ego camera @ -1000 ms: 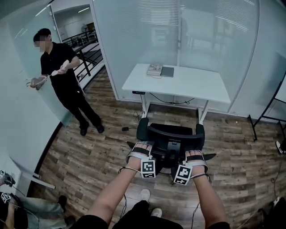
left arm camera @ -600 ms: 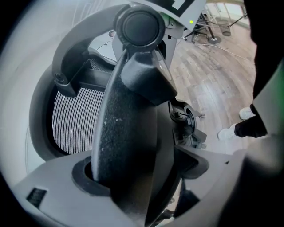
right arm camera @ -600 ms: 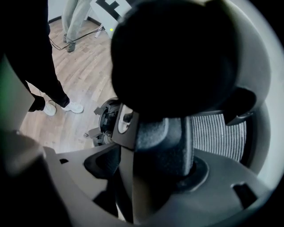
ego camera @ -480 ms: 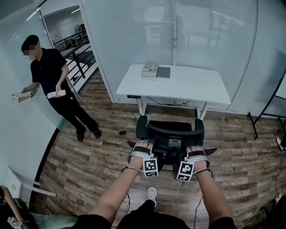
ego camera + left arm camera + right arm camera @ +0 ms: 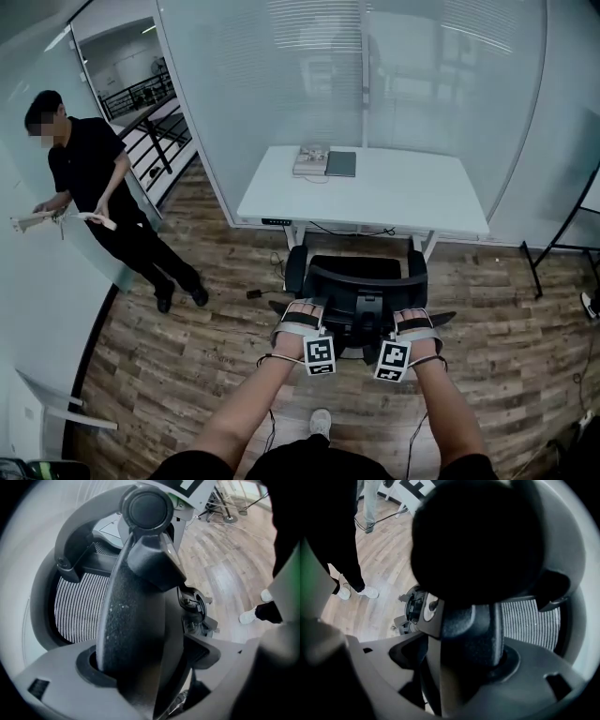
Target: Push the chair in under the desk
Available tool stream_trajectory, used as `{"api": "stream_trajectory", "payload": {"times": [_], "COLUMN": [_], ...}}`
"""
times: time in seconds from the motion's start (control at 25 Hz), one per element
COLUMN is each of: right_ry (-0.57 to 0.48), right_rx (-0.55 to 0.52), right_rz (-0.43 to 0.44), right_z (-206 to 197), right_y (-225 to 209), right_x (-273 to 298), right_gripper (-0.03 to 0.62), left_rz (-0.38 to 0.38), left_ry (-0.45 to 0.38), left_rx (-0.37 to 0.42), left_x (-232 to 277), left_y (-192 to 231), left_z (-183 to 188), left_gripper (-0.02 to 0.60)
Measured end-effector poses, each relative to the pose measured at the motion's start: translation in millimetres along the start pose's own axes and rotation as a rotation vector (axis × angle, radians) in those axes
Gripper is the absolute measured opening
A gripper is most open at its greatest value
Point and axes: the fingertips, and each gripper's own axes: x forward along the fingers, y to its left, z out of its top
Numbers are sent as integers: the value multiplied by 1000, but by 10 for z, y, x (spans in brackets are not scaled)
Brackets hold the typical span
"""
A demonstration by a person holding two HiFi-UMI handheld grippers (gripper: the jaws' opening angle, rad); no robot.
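- Head view: the black chair [image 5: 361, 281] stands on the wood floor [image 5: 187, 347], its seat facing the white desk and close to the tabletop [image 5: 394, 192] edge. Most of the chair is not under the desk.
- Left tongs [image 5: 304, 317] and right tongs [image 5: 412, 323] sit against the chair's backrest from behind, one on each side.
- Each gripper view shows its tongs closed with no gap, and the mesh back [image 5: 77, 606] just beyond.
- A pile of books [image 5: 310, 159] and a dark notebook [image 5: 340, 163] lie on the tabletop's far edge.
- A person in black [image 5: 94, 197] stands well off to the left.
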Motion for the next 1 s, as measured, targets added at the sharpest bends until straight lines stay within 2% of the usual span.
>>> {"api": "stream_trajectory", "payload": {"times": [0.56, 1.0], "right_ry": [25, 31], "right_rx": [63, 84], "right_rz": [-25, 26], "right_z": [-19, -8], "right_y": [-541, -811], "right_x": [644, 1023], "right_gripper": [345, 348], "left_rz": [6, 34], "left_ry": [-22, -18], "left_rx": [24, 19], "left_x": [659, 1029], "left_y": [526, 869], "left_z": [-223, -374], "left_gripper": [453, 454]}}
